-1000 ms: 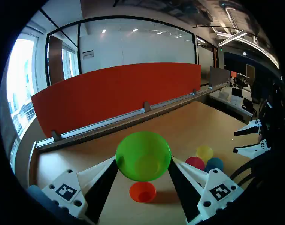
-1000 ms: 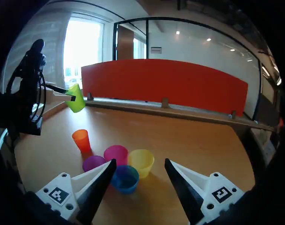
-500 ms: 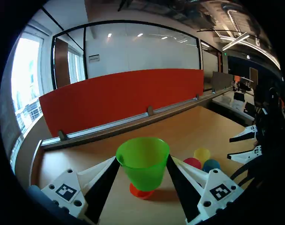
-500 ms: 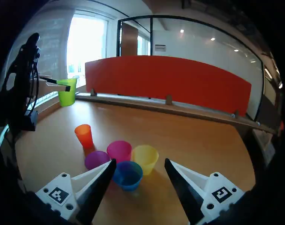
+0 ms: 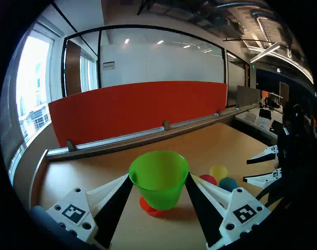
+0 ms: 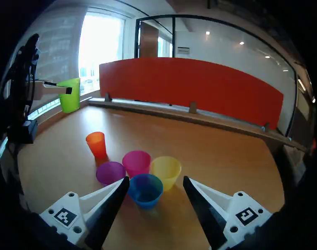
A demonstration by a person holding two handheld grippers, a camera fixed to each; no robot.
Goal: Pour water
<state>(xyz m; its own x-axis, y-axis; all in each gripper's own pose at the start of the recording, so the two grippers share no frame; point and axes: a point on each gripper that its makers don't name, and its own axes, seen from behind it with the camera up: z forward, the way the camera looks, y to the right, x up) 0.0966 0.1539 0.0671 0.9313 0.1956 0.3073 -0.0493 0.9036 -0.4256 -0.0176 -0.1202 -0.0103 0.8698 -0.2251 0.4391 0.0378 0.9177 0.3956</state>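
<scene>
Two fingers [image 5: 112, 200] of left hand-held gripper [image 5: 157, 176] apparently clamp upright green cup [image 5: 159, 185].

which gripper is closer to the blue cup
Right. The blue cup sits just ahead of the right gripper; the left gripper holds the green cup raised, farther off.

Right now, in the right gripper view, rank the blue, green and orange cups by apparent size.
Largest: blue cup, though it sits nearest the camera.
Then: green cup and orange cup, much alike; the green seems slightly taller, so I won't rank them firmly.
</scene>
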